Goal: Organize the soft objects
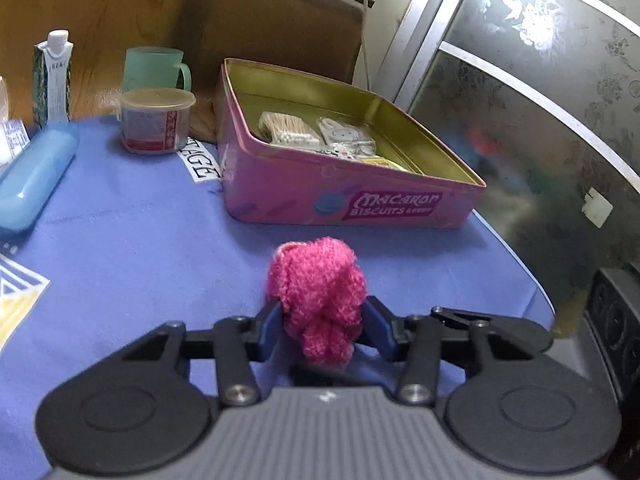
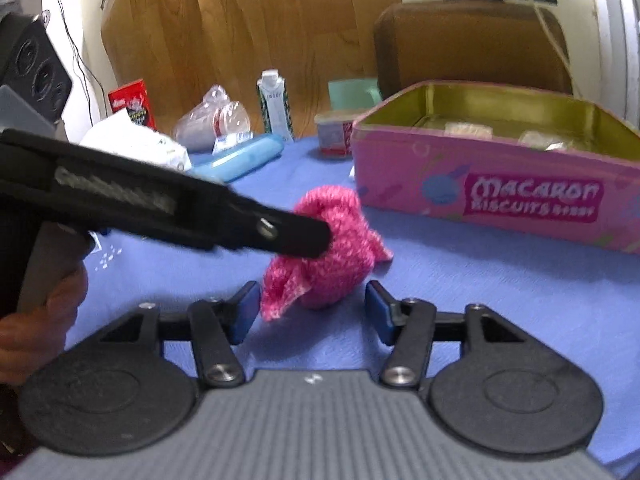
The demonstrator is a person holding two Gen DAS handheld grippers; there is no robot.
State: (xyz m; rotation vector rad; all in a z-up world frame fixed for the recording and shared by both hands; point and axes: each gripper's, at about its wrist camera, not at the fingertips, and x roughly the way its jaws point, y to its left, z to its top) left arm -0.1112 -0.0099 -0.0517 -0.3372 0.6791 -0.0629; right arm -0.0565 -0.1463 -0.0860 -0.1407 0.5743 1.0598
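A bundled pink knitted sock (image 1: 320, 292) is clamped between the blue pads of my left gripper (image 1: 322, 326), held just above the blue tablecloth (image 1: 140, 248). In the right wrist view the same sock (image 2: 332, 248) hangs from the left gripper's black fingers (image 2: 296, 236), which reach in from the left. My right gripper (image 2: 310, 312) is open and empty, its pads either side of the sock's lower end, not touching it. The open pink Macaron biscuit tin (image 1: 340, 196) stands just beyond, with small packets inside; it also shows in the right wrist view (image 2: 500, 184).
A blue case (image 1: 32, 180), a lidded tub (image 1: 156, 120), a green mug (image 1: 154, 68) and a carton (image 1: 52, 80) stand at the far left. A brown chair back (image 1: 272, 24) is behind the table. The table edge (image 1: 520, 264) curves off at right beside a glass door.
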